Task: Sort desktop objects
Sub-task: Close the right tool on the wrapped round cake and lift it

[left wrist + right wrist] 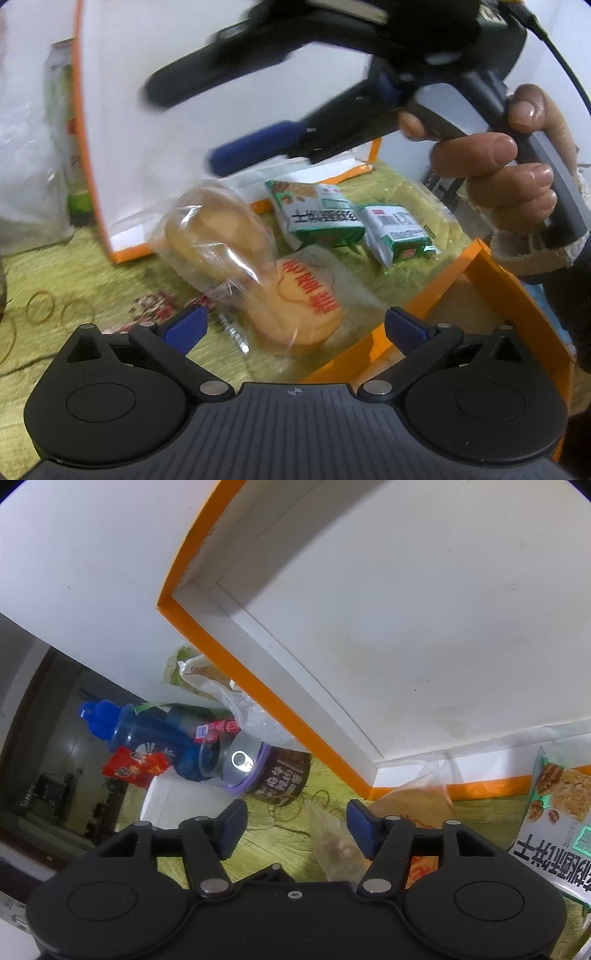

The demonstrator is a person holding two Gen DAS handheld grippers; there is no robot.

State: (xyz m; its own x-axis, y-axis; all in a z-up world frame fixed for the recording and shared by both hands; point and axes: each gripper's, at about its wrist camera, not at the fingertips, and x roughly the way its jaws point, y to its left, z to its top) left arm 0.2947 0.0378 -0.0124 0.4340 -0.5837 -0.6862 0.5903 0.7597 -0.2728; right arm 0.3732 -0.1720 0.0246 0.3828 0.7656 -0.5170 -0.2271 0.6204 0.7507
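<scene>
In the left wrist view two wrapped round cakes lie on the green cloth: a clear-wrapped one (218, 236) leaning on one with red lettering (303, 310). Behind them lie a large green-white snack packet (317, 214) and a smaller one (397, 232). My left gripper (295, 325) is open just before the cakes, touching nothing. My right gripper (181, 122) hangs open above the cakes, empty, held by a hand (509, 166). In the right wrist view the right gripper (295, 827) is open over the cloth, with a clear wrapper (332, 838) and the snack packet (554, 812) below it.
An open white box with orange edges (110, 129) stands behind the snacks; its lid shows in the right wrist view (369, 609). An orange box wall (443, 280) is at right. Rubber bands (40, 306) lie left. A blue bottle (122, 723), a can (258, 771) and a red packet (136, 771) stand beyond.
</scene>
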